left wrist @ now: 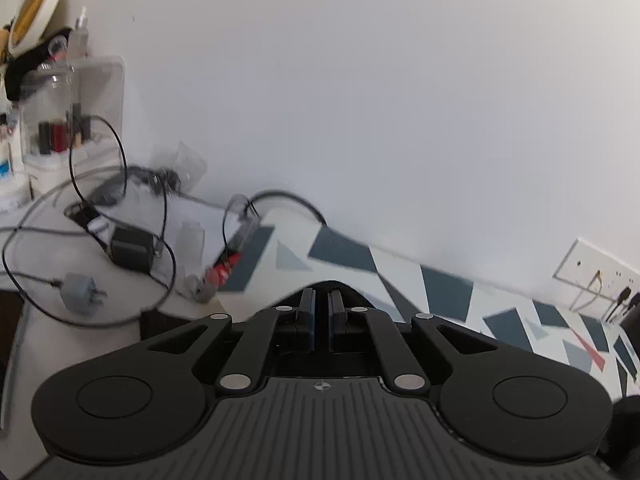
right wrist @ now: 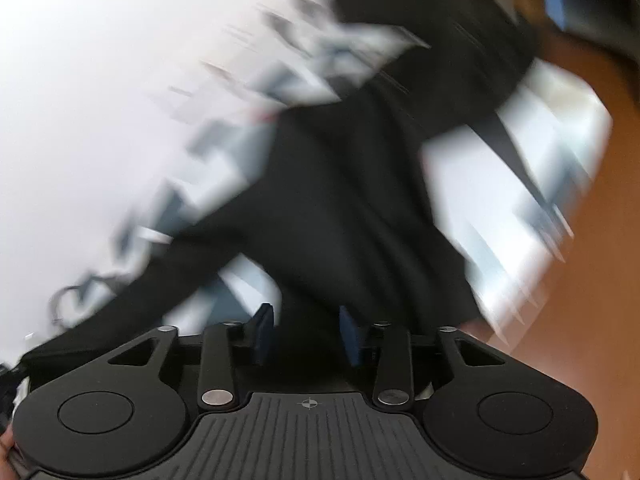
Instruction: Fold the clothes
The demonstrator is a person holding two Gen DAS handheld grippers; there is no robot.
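A black garment (right wrist: 344, 184) lies spread on a bed sheet with a white, grey and blue geometric pattern (right wrist: 500, 184); the right wrist view is heavily motion-blurred. My right gripper (right wrist: 306, 320) is open, its jaws apart just above the near edge of the garment. My left gripper (left wrist: 321, 294) is shut on a peak of black fabric (left wrist: 332, 285), held above the patterned sheet (left wrist: 400, 276). Most of the garment is hidden in the left wrist view.
A white side table (left wrist: 80, 248) at left carries black cables, a charger (left wrist: 130, 250), a grey plug (left wrist: 80, 290) and a clear organiser (left wrist: 60, 112). A wall socket (left wrist: 596, 276) sits at right. Wooden floor (right wrist: 580, 300) lies beside the bed.
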